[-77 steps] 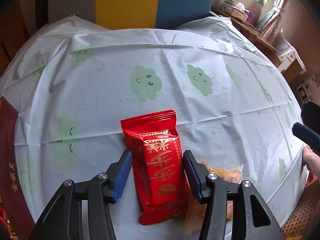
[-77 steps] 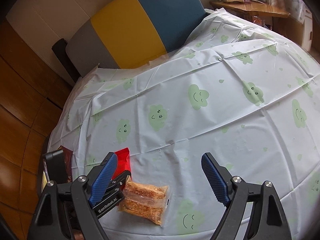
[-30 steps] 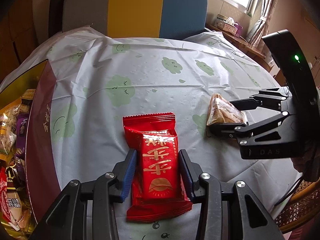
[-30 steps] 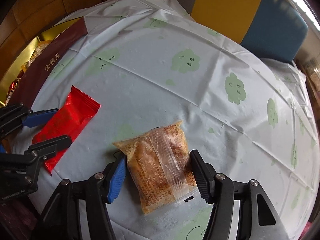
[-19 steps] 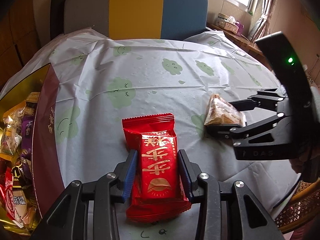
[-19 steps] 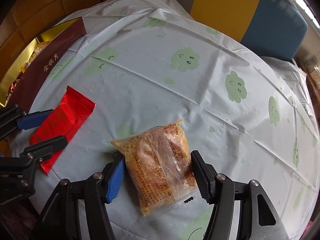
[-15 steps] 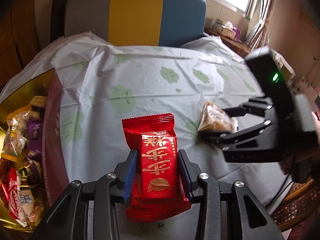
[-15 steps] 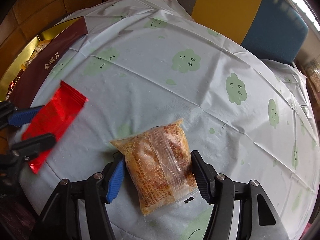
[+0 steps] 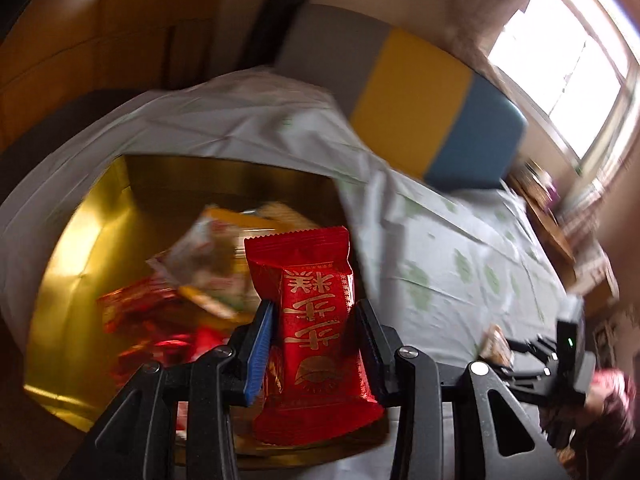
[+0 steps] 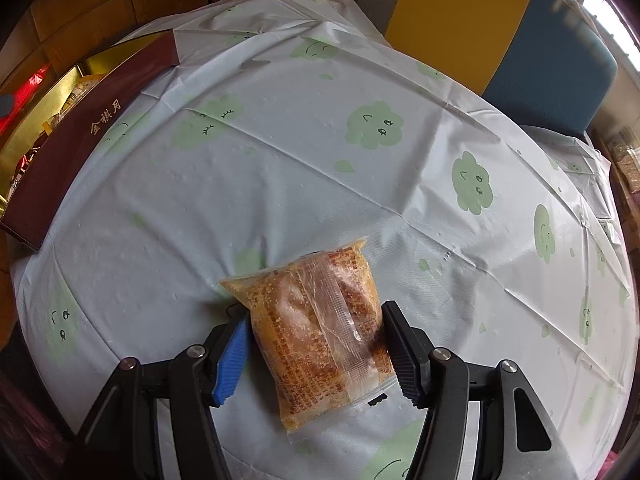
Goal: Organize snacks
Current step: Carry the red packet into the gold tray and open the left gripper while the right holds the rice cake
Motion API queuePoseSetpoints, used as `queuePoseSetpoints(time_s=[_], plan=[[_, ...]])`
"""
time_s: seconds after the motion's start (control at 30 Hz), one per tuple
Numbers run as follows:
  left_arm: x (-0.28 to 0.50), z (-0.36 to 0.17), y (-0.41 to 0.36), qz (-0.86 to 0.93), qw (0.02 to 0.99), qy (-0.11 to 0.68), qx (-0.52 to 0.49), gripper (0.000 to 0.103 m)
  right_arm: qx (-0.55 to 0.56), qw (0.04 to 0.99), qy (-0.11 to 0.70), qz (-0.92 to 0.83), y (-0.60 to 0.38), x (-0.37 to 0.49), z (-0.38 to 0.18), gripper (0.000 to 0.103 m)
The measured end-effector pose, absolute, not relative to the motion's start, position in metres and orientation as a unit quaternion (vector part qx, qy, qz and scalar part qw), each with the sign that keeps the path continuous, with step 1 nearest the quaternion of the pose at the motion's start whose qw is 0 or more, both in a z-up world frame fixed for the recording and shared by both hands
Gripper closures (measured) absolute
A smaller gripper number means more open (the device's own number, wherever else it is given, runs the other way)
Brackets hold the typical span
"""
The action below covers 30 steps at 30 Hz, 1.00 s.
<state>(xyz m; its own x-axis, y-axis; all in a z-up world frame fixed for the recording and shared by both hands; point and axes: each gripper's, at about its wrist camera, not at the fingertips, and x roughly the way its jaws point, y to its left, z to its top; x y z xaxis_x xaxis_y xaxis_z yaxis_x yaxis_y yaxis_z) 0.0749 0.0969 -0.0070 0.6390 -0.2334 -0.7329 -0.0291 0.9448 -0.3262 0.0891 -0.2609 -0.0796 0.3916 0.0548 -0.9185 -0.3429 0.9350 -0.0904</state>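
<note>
Gold lining: the gift box (image 9: 80, 264) shows a gold inside and a dark red outer wall; from the left claw it lies ahead and below, mostly to its left.
Box contents: several snack packets (image 9: 208, 268) lie loose inside, blurred, so their kinds cannot be told.
Left gripper (image 9: 314, 344): clamped on the red snack packet (image 9: 316, 320), both pads pressed to its long sides.
Red packet, place: held clear of the tablecloth, its far end out over the near right part of the box.
Red packet, long axis: straight ahead along the fingers, crimped end furthest from the claw.
Key relation: the box opening sits under and left of the held packet, and the left hand is much the nearer to it; judged from this, a release here or a little further left would drop it in.
Right gripper (image 10: 316, 344): closed on the clear packet of golden crumbly cake (image 10: 320, 332), a pad on each long side.
Clear packet, place: between the jaws, low on the cloud-print tablecloth (image 10: 320, 152); whether it rests there or is just lifted I cannot tell.
Clear packet, long axis: along the fingers, tilted slightly left at the far end.
Box from the right claw: well apart, far up to its left.
</note>
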Motion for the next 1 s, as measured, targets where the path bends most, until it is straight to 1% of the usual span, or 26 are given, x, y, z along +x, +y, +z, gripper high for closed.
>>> queuePoseSetpoints(time_s=[0.2,0.3,0.47,0.63,0.73,0.93,1.0], plan=[[0.083,-0.036,0.162,-0.002,0.856,0.444,-0.265,0.062,-0.137,0.824,0.537,0.119,-0.26,0.089,-0.079,0.04],[0.093,-0.05,0.167,0.001,0.844,0.461,-0.276,0.062,-0.138,0.824,0.536,0.118,-0.26,0.089,-0.078,0.04],[0.115,-0.069,0.168,0.036,0.844,0.483,-0.233,0.062,-0.139,0.825,0.536,0.117,-0.26,0.089,-0.078,0.04],[0.12,-0.068,0.168,0.079,0.855,0.482,-0.171,0.06,-0.14,0.825,0.536,0.117,-0.26,0.089,-0.078,0.04],[0.119,-0.068,0.162,0.078,0.859,0.483,-0.15,0.057,-0.142,0.824,0.536,0.116,-0.26,0.089,-0.078,0.04],[0.115,-0.062,0.146,0.087,0.868,0.477,-0.109,0.054,-0.143,0.824,0.535,0.116,-0.26,0.089,-0.077,0.04],[0.111,-0.055,0.14,0.09,0.877,0.463,-0.094,0.049,-0.144,0.824,0.535,0.115,-0.26,0.089,-0.077,0.04]])
